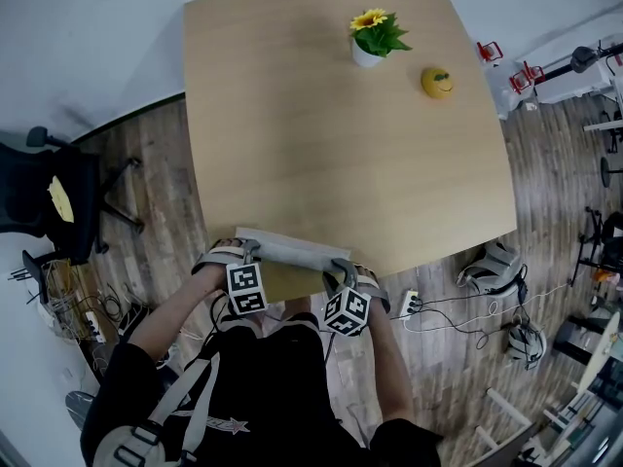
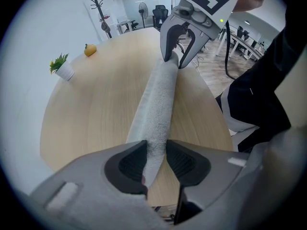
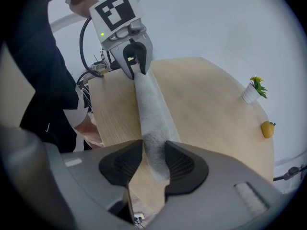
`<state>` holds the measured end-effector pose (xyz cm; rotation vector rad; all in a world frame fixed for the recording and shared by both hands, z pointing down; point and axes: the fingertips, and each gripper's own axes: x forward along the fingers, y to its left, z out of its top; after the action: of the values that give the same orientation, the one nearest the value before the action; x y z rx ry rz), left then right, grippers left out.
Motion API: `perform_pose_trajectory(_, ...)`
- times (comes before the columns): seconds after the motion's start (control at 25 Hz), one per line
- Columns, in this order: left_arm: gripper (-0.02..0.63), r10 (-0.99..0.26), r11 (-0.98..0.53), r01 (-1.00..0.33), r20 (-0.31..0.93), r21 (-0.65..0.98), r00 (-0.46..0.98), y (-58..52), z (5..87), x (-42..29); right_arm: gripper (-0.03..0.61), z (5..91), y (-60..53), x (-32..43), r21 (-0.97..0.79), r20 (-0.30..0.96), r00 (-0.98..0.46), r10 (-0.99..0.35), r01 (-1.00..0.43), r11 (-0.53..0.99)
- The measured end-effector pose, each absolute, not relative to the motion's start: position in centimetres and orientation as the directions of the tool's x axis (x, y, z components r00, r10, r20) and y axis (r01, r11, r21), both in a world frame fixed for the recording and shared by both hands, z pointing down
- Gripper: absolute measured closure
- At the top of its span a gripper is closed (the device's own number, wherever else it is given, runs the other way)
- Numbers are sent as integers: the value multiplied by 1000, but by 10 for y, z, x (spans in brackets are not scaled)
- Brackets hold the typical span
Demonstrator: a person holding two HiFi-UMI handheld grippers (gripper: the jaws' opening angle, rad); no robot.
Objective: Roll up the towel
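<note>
Left gripper point(image 2: 155, 157) and right gripper point(image 3: 153, 159) are each clamped on an end of my rolled towel point(image 1: 292, 252). Potted sunflower point(image 1: 370, 37) and yellow fruit point(image 1: 437, 83) sit well apart.

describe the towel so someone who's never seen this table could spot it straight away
Start at the wooden table; the flower pot and yellow fruit sit at its far side. The towel lies along the near edge, by the person. It is the only long, soft, grey thing there, gripped at its ends by the left gripper and right gripper.
</note>
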<state>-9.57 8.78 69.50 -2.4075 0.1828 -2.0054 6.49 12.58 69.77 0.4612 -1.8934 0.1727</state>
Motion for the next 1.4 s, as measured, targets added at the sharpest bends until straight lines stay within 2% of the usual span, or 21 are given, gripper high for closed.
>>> perform_pose_trajectory(0.28, 503, -47, -998, -47, 983, -40, 175, 88, 693, -97, 480, 695, 123, 66, 95, 934, -289, -210, -366, 926)
perform_pose_trajectory(0.4, 512, 34, -999, -20, 987, 38, 157, 99, 691, -101, 489, 692, 134, 62, -22, 942, -320, -101, -359, 933)
perform_pose_trajectory(0.6, 514, 255, -966, -15, 958, 259, 131, 131, 692, -109, 491, 687, 159, 54, -256, 912, -396, 109, -341, 905)
perform_pose_trajectory(0.8, 511, 340, -937, -42, 934, 346, 107, 129, 693, -109, 491, 685, 157, 52, -356, 885, -421, 197, -342, 870)
perform_pose_trajectory(1.16, 502, 393, -918, -33, 917, 396, 65, 119, 691, -107, 480, 678, 150, 54, -438, 850, -442, 285, -296, 849)
perform_pose_trajectory(1.4, 436, 323, -944, -41, 944, 326, 74, 97, 693, -101, 460, 677, 134, 59, -422, 852, -450, 268, -288, 860)
